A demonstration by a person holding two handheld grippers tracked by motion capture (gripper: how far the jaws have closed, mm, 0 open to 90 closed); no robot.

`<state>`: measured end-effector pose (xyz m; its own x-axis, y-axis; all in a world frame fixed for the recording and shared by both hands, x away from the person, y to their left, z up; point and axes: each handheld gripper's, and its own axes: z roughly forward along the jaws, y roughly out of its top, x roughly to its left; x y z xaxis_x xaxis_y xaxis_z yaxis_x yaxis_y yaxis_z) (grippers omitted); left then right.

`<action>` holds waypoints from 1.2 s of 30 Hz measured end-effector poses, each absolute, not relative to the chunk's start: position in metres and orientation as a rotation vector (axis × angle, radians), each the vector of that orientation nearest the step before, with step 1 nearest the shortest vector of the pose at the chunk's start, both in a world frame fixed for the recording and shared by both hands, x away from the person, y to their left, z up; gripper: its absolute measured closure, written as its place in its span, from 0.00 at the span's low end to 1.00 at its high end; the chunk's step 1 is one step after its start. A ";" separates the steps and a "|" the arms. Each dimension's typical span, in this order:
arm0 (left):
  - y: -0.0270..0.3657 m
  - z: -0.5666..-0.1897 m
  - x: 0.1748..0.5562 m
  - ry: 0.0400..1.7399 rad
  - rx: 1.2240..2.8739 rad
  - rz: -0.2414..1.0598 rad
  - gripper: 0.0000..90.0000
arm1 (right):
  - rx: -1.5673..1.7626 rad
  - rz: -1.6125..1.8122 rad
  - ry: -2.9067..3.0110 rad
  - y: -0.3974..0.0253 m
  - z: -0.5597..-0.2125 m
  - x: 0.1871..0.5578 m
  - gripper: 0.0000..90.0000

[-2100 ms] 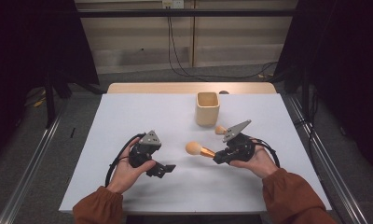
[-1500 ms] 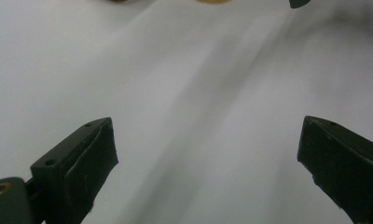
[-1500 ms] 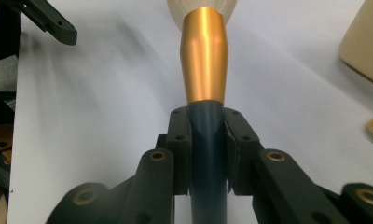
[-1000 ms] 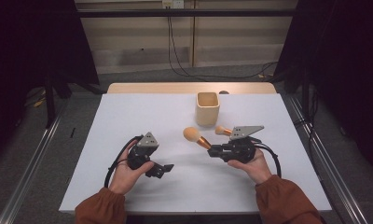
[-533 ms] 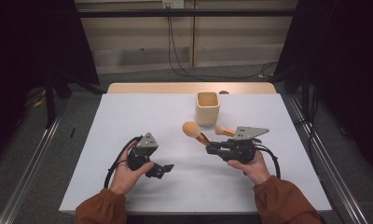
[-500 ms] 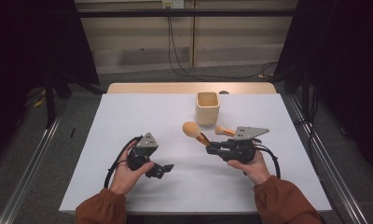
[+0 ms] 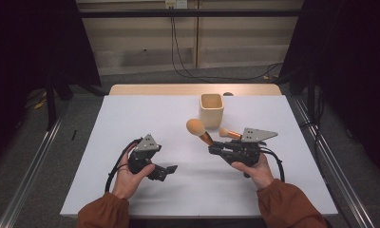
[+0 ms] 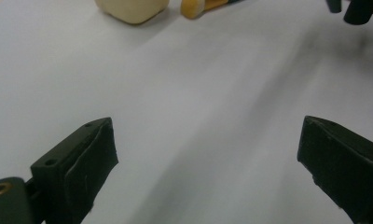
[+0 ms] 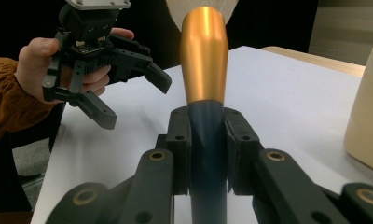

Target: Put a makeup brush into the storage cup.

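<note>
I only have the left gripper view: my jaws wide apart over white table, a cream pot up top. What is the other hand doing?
Observer: The right gripper is shut on a makeup brush, clamped on its dark handle.
Operator: Is the brush on the table or lifted?
Observer: Lifted; its round head points toward the cream cup, short of it.
Operator: Anything else near the cup?
Observer: A second brush lies on the table, to the right of the held one.
</note>
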<state>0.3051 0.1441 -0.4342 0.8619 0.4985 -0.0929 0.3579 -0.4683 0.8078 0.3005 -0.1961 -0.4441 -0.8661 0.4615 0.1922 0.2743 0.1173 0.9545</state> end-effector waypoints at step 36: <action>0.106 -0.420 0.317 0.516 1.808 0.100 0.09 | 0.673 1.926 2.236 -0.192 -0.443 0.301 0.83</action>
